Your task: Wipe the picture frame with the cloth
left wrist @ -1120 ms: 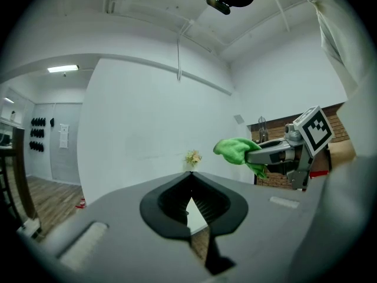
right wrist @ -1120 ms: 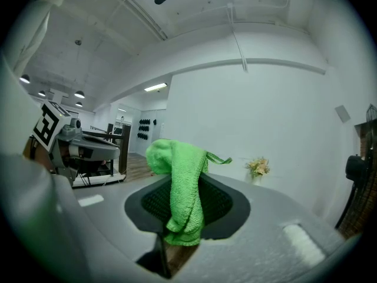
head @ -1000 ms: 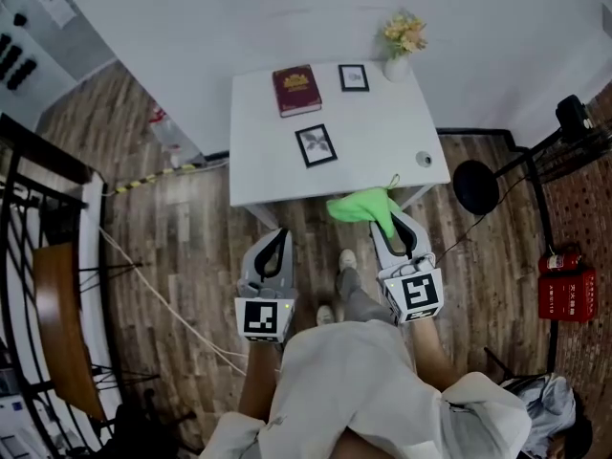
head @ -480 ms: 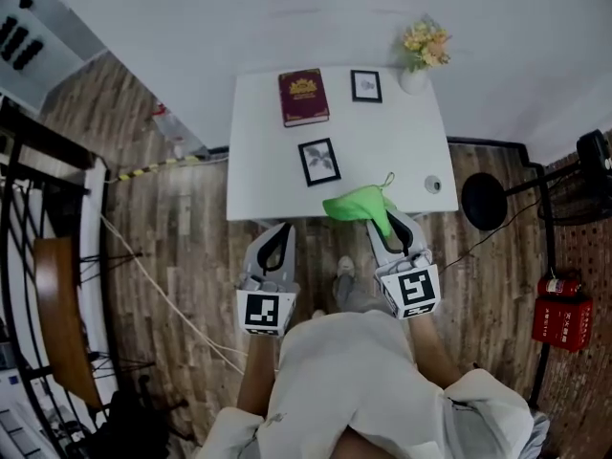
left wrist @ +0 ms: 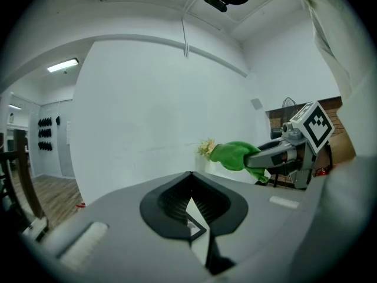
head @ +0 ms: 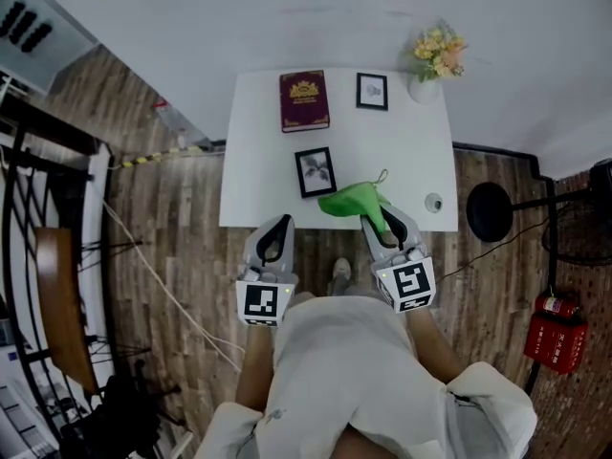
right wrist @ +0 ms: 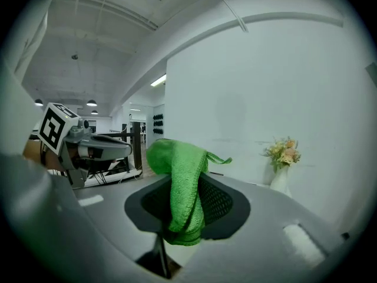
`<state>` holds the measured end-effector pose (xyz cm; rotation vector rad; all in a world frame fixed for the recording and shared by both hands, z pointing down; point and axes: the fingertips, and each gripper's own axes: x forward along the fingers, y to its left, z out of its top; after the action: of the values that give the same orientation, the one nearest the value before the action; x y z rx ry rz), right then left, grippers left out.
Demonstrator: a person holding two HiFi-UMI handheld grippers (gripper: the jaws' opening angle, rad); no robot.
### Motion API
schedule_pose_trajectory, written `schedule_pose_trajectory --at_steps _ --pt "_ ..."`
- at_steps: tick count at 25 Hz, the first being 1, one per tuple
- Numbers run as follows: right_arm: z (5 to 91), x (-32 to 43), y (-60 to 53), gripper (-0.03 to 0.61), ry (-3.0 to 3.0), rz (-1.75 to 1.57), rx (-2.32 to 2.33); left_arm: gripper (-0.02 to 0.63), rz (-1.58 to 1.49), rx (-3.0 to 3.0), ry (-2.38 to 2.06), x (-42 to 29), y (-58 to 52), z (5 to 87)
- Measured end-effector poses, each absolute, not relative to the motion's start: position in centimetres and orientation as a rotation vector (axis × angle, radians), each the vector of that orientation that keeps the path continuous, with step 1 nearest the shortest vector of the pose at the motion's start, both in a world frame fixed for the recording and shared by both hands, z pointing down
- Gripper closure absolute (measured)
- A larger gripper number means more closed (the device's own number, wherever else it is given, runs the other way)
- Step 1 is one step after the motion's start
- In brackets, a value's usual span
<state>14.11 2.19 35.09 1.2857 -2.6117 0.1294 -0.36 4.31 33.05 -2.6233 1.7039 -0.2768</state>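
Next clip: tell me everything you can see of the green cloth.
The green cloth is bright, looped-weave fabric, microfibre by its look, bunched and folded rather than spread. The right gripper has its jaws shut on the folded middle; one bunch rises above them with a thin loop tab sticking out, and a shorter end hangs below. In the head view it lies over the white table's near edge, just right of the nearer picture frame; contact with either cannot be told.
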Motion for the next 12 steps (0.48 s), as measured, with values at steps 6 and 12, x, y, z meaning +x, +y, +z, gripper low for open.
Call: schedule_pose_trajectory --at_steps 6,12 --pt "36.5 14.0 -0.3 0.479 -2.618 0.163 1.221 0.594 -0.324 -2.623 1.753 -0.1 1.6 34.8" --pt "39.0 13.1 -2.2 0.479 -2.595 0.223 1.177 0.594 -0.406 -2.641 1.788 -1.1 -0.8 37.9"
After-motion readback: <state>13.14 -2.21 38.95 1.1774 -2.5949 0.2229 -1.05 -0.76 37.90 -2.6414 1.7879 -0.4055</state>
